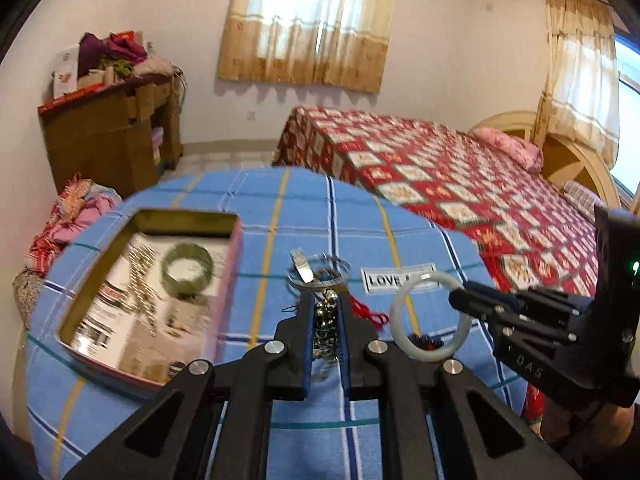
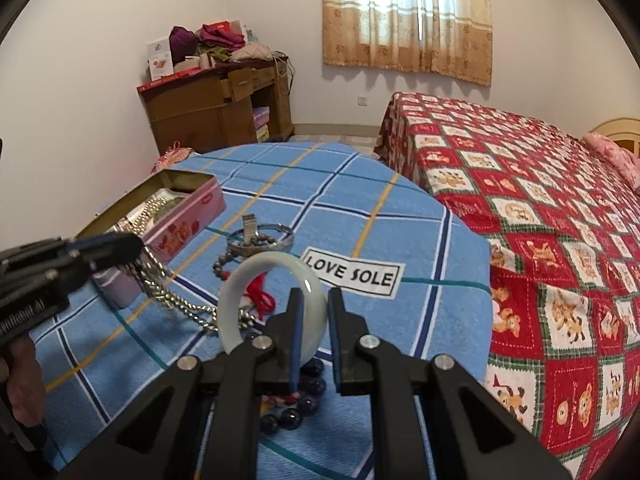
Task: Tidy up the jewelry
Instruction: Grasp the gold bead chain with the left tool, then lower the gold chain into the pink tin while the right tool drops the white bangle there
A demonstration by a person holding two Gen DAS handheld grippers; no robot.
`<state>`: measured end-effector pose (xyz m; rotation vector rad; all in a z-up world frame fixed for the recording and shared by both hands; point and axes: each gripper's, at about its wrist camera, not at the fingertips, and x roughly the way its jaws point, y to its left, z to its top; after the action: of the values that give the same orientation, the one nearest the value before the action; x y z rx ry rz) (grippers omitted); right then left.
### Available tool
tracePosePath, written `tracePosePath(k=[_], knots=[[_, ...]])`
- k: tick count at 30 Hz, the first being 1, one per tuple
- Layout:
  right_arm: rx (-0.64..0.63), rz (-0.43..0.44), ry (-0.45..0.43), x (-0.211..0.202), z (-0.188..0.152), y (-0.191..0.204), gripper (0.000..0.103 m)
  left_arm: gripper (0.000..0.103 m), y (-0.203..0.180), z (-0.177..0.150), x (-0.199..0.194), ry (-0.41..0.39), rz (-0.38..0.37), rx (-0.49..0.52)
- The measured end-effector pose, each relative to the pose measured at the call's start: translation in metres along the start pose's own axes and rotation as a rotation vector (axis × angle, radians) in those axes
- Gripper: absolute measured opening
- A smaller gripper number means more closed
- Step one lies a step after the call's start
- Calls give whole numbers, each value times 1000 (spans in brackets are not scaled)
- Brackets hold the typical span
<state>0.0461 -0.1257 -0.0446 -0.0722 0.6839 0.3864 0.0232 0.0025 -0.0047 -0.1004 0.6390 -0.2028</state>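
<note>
Silver chain (image 2: 172, 292) pinched by the left gripper (image 1: 325, 312) could snag the white bangle (image 2: 272, 300) clamped in the right gripper (image 2: 314, 320) near the table's (image 2: 400, 208) right edge.

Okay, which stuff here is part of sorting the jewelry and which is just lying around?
Job:
- white bangle, in right claw
- silver chain, in left claw
- pink tin
- green bangle
- dark beads

Lying about:
- bed
- wooden desk
- curtains

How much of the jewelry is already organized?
Done: a green bangle and a chain lie in the pink tin. In hand: left hand-held gripper lifts a silver chain; right hand-held gripper holds the white bangle. Left: metal bangles, dark beads, on the cloth.
</note>
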Motion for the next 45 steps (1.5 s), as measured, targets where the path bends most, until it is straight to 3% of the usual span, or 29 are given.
tracePosePath(k=[21,33,45], knots=[[-77,106,-57,-8,36,35,14,9,35,40,-58,-168,52,-42],[-115,154,-57,0,52,58,14,9,58,48,-65,-187,72,-72],[-164,198,-60,11,69,86,14,9,84,55,-63,-198,139,-90]])
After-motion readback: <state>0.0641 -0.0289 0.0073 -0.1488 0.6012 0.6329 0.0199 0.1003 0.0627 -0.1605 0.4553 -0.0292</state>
